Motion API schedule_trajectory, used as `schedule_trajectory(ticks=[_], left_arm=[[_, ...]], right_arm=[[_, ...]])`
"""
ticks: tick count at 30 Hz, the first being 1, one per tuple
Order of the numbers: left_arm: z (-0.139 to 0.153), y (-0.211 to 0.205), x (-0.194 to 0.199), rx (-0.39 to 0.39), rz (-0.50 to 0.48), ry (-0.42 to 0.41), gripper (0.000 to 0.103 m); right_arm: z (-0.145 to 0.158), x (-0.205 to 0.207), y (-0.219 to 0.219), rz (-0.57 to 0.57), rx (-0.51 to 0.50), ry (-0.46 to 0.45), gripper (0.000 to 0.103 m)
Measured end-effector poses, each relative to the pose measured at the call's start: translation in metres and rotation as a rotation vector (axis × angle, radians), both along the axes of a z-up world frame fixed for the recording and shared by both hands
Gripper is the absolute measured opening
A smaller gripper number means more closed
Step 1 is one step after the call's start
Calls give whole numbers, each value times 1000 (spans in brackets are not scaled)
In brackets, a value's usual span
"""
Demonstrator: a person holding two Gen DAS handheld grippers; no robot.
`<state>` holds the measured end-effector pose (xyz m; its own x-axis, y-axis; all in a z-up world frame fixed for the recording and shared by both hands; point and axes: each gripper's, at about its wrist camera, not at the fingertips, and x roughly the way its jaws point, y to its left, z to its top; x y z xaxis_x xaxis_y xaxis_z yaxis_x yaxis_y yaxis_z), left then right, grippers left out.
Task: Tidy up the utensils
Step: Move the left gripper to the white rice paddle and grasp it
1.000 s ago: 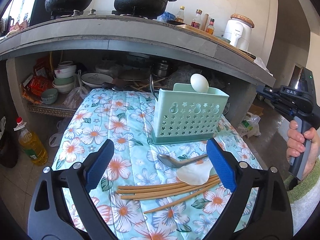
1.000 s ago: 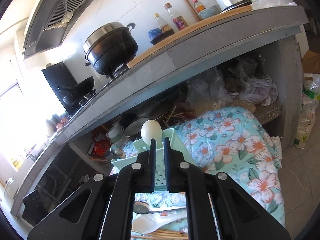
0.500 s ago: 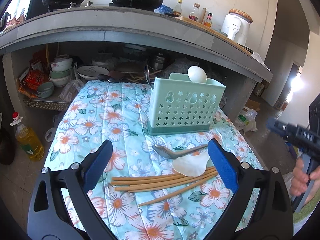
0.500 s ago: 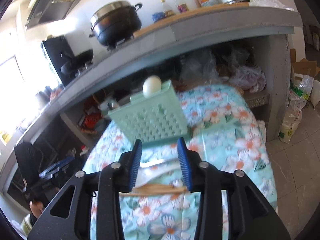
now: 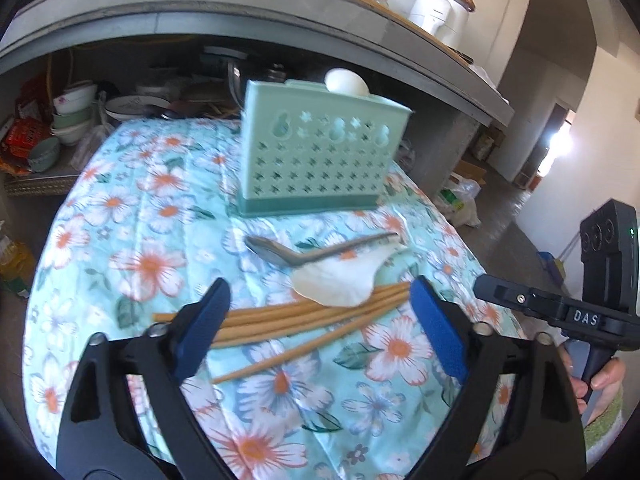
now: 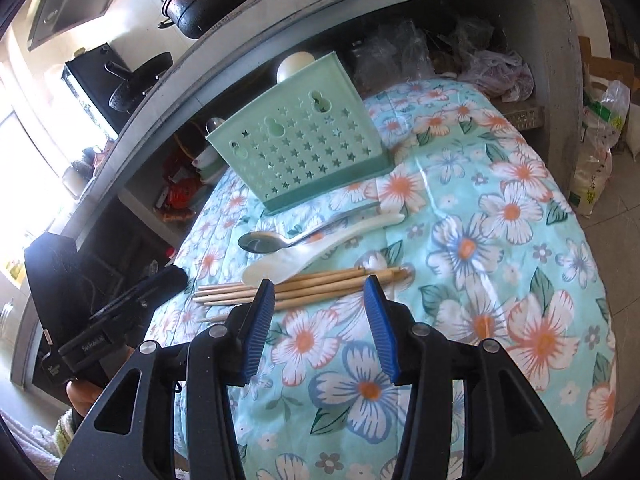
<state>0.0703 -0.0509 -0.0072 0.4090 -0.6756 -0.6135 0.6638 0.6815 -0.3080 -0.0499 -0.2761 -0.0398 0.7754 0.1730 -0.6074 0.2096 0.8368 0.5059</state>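
Both tools are empty above the flowered cloth that covers the worktop. The right tool stands partly open, its jaws having just been widening with nothing between them, and the left tool is spread wide, its jaws having just narrowed a little, also around nothing. What the coming move turns on is the bundle of chopsticks, which lies flat on the cloth with its long axis running crosswise to both tools, so either pair of fingers would straddle the sticks across their width rather than along them. In the right wrist view the bundle sits just beyond the blue fingertips and close to centred on the gap; in the left wrist view the chopsticks also cross the gap, with one stray stick angled nearer. Which hand is nearer is hard to judge through the fisheye lenses, though the right one looks slightly closer. A white spoon rests with its bowl over the far edge of the bundle, a metal spoon beside it. Farther off stands the green holder, upright, a white rounded handle showing above its rim, well apart from the sticks.
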Motion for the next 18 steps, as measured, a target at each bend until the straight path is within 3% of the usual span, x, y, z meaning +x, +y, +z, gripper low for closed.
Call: schedule_trajectory(ticks=[5,11,18], left_arm=[[-18,-13,6,-2,-35,97,50],[-39,-24,30,19,1,239,30],[-52,-31,41,-18,4,356,25]], right_arm=[[-5,2,1,5,21,6,46],[-5,1,-1,10,40,-2,46],[-11,-2,-8,-2,69,-5,46]])
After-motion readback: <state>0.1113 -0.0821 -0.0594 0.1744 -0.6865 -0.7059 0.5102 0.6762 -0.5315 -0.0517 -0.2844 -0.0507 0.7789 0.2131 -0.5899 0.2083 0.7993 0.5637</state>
